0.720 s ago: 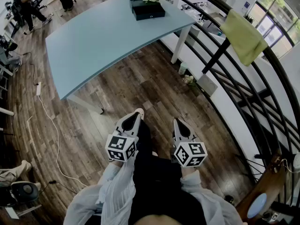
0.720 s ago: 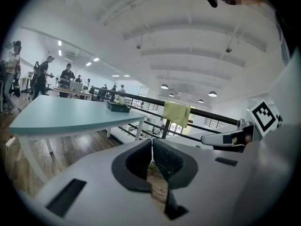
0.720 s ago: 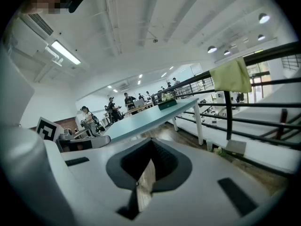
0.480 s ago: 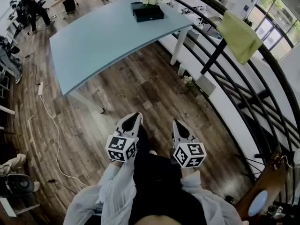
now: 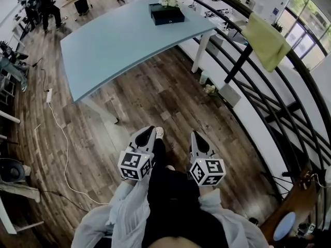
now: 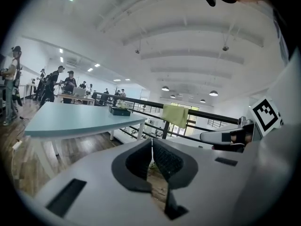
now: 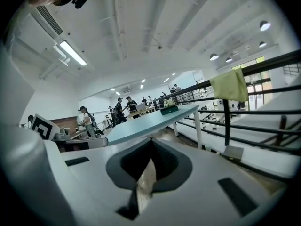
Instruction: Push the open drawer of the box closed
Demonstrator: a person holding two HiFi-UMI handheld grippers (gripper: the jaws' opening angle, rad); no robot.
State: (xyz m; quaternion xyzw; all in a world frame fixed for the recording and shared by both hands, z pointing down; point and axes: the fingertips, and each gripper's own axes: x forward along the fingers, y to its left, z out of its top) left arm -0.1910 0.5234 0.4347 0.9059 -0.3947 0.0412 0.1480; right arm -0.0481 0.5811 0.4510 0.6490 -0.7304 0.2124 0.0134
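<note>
Since 0.7 s ago the one pale blue curved table [image 5: 119, 45] slid slightly right in head view; one black rectangular box [image 5: 166, 14] sits at its far end, well apart from me. Left gripper view: my left gripper [image 6: 151, 142] has its jaws together, empty. Right gripper view: my right gripper [image 7: 151, 142] likewise.

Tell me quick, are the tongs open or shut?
Left tongs: shut, holding nothing.
Right tongs: shut, holding nothing.

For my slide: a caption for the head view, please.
Left gripper and right gripper, both shut; black box on distant table.
</note>
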